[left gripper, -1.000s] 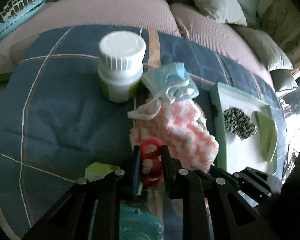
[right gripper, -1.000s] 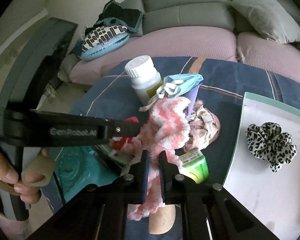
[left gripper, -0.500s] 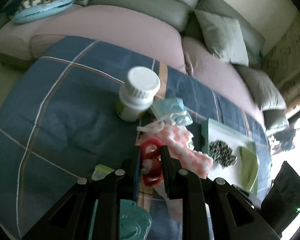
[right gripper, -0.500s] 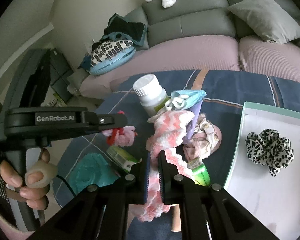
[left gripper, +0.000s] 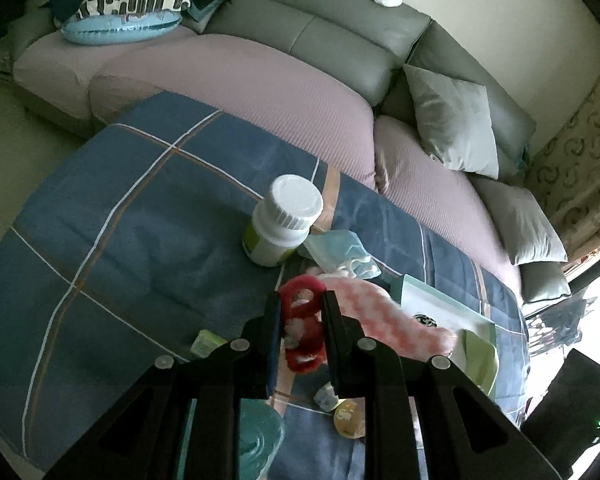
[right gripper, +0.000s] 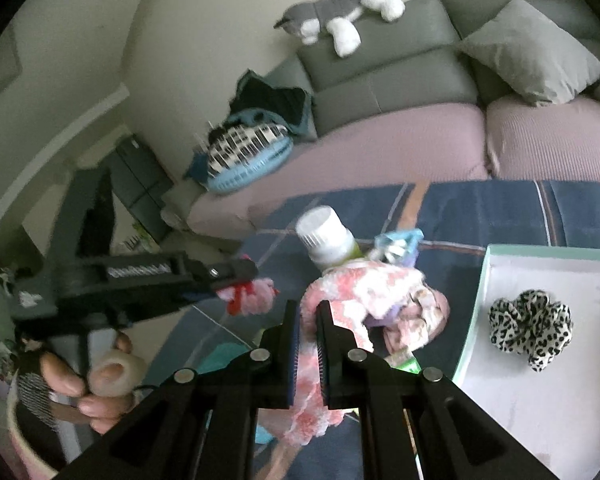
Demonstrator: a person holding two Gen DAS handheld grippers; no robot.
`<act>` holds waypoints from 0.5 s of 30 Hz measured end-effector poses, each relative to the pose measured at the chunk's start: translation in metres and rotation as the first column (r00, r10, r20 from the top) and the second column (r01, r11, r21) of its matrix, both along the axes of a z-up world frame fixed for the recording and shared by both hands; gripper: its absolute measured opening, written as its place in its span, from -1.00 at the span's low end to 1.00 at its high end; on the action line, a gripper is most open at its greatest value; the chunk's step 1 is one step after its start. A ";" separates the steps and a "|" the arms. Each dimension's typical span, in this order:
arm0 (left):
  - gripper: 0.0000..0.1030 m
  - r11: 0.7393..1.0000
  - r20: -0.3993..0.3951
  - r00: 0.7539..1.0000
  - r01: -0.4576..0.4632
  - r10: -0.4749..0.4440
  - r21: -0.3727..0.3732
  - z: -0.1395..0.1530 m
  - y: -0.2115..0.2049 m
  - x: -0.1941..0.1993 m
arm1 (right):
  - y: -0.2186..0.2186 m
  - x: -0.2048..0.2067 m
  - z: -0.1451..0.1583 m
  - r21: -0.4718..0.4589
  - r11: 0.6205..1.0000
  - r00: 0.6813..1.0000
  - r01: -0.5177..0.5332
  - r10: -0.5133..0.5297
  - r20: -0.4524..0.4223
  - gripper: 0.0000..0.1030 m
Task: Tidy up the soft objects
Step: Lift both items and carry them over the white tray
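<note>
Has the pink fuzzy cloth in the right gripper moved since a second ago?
Yes. The pink cloth, clamped in the right gripper, has risen; it now overlaps the white bottle's base, having hung below it earlier.

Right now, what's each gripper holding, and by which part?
Left gripper: shut on the red and pink fuzzy ornament, pinched across its middle. Right gripper: shut on the pink and white fluffy cloth, gripped at a bunched section, its end hanging below.

Both wrist fisheyes angled down, close over the blue plaid tabletop (left gripper: 132, 240), toward the sofa (right gripper: 380, 148); white bottle (left gripper: 284, 220) shared.
</note>
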State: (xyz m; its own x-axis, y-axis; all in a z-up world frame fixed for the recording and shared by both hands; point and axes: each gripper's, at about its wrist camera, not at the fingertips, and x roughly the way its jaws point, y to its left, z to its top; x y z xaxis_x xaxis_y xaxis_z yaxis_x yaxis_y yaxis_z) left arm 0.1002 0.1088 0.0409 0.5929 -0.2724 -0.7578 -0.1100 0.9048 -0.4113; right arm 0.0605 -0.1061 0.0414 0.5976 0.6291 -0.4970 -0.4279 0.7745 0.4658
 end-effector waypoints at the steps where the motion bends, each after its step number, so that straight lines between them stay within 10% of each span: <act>1: -0.61 1.000 0.005 1.000 0.000 0.000 0.006 0.002 -0.001 -0.001 | -0.002 -0.003 0.006 0.010 1.000 1.000 0.002 -0.002 0.022 -0.83; 15: -0.61 0.999 0.093 0.995 0.037 -0.038 0.016 0.039 -0.026 -0.012 | -0.057 -0.041 0.070 0.084 0.990 0.966 0.114 -0.131 0.223 -0.83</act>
State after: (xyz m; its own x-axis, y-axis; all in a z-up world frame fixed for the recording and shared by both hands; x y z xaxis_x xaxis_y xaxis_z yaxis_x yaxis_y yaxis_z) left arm 0.0879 0.0823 0.0803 0.6509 -0.2852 -0.7036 -0.0373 0.9136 -0.4048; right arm 0.0194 -0.1628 0.1112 0.7647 0.5721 -0.2965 -0.4328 0.7969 0.4215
